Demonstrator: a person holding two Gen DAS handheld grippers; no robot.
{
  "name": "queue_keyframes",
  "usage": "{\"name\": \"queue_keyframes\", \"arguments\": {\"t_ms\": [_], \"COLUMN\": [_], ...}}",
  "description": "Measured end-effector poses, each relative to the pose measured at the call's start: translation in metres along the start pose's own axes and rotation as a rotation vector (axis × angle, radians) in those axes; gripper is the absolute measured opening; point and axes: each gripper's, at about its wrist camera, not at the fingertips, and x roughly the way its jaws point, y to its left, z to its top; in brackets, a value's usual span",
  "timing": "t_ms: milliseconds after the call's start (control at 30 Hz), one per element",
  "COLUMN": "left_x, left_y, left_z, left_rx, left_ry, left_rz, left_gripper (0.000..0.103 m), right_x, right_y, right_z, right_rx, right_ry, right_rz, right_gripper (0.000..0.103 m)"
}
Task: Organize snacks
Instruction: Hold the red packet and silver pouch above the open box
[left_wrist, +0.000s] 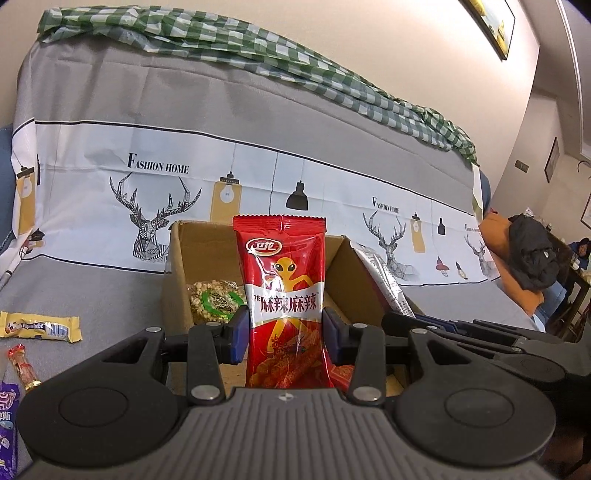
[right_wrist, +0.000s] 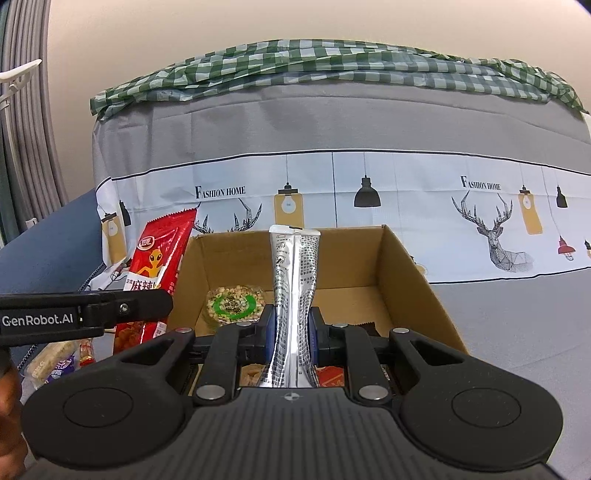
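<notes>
From the left wrist camera, the left gripper (left_wrist: 284, 334) is clamped on a red snack packet (left_wrist: 284, 295), its blue pads (left_wrist: 238, 334) pressing the packet's sides about halfway up. The packet stands upright between the fingers, held in front of and above an open cardboard box (left_wrist: 177, 280). Inside the box, at the left, lies a round puffed-grain cake (left_wrist: 212, 301) with a green ring label. Over the box's right edge a silver packet (left_wrist: 384, 273) leans in, and the black fingers of the right gripper (left_wrist: 454, 328) reach in from the right just beside it. On the grey cloth (left_wrist: 110, 291) to the left of the box lie a yellow bar (left_wrist: 38, 325), a small red-wrapped sweet (left_wrist: 24, 365) and a purple packet (left_wrist: 7, 417) at the picture's edge. Behind everything rises a sofa back under a cover printed with deer and lamps (left_wrist: 155, 206), with a green checked cloth (left_wrist: 258, 48) draped along its top.

From the right wrist camera, the right gripper (right_wrist: 290, 332) is closed tight on the silver packet (right_wrist: 293, 280), which is pinched narrow at the pads and stands upright over the open box (right_wrist: 406, 266). The grain cake (right_wrist: 234, 306) rests on the box floor at the left, and a red wrapper (right_wrist: 332, 376) shows low down just behind the fingers. To the left of the box the left gripper (right_wrist: 147, 306) holds the red packet (right_wrist: 155, 258), tilted slightly, outside the box's left wall. More small snacks (right_wrist: 59, 362) lie on the cloth below it
</notes>
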Motion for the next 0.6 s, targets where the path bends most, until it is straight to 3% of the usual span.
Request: {"name": "queue_keyframes", "arguments": {"t_ms": [600], "left_x": [0.0027], "left_y": [-0.0068], "left_z": [-0.001], "left_rx": [0.03], "left_ry": [0.002], "left_rz": [-0.018], "left_gripper": [0.045], "right_x": [0.0006], "right_y": [-0.002], "right_z": [-0.0006], "right_rx": [-0.007], "right_ry": [0.001], "right_rz": [-0.006], "right_gripper": [0.018]}}
